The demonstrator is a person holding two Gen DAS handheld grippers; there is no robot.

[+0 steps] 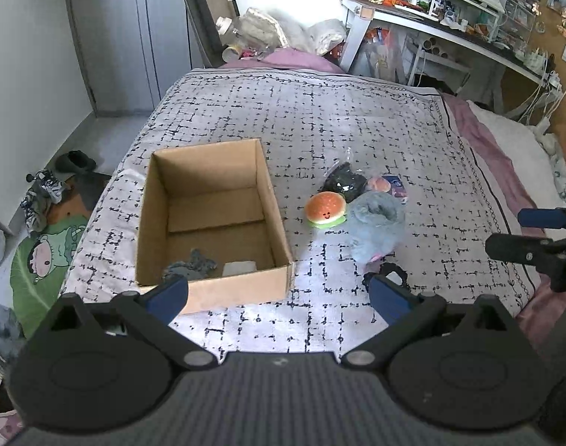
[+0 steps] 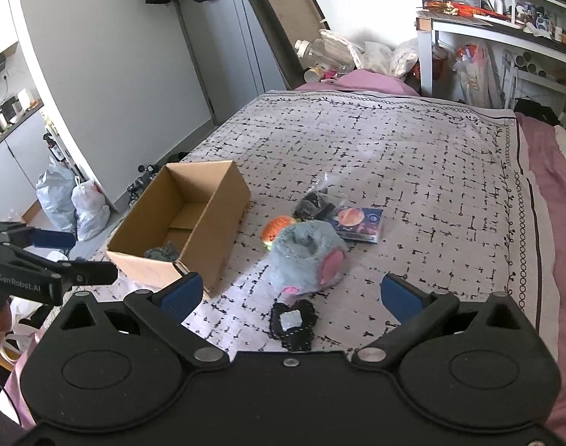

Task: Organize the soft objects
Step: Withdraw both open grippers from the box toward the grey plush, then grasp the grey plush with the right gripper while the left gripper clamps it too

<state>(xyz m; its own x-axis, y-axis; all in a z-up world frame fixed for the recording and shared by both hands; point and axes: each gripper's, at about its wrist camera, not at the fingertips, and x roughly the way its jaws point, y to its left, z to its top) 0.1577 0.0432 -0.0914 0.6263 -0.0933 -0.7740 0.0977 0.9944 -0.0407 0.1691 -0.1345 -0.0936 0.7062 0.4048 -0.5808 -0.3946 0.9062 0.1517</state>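
Toys wait beside the box

Both grippers hover with jaws wide, holding nothing: left gripper (image 1: 277, 293) near the cardboard box (image 1: 212, 223), right gripper (image 2: 288, 293) just above the blue plush (image 2: 307, 256). Fluffy, pink-eared, the plush lies on the bed (image 1: 357, 111), right of the box, touching a burger toy (image 1: 325, 210). Likely it goes into the box next.

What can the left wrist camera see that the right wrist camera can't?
Only the left wrist view shows the green cartoon rug and the shoes on the floor. Only the right wrist view shows the white plastic bags and the plush's pink ear. Both show the cardboard box, the burger toy, the blue plush and both open grippers, left and right.
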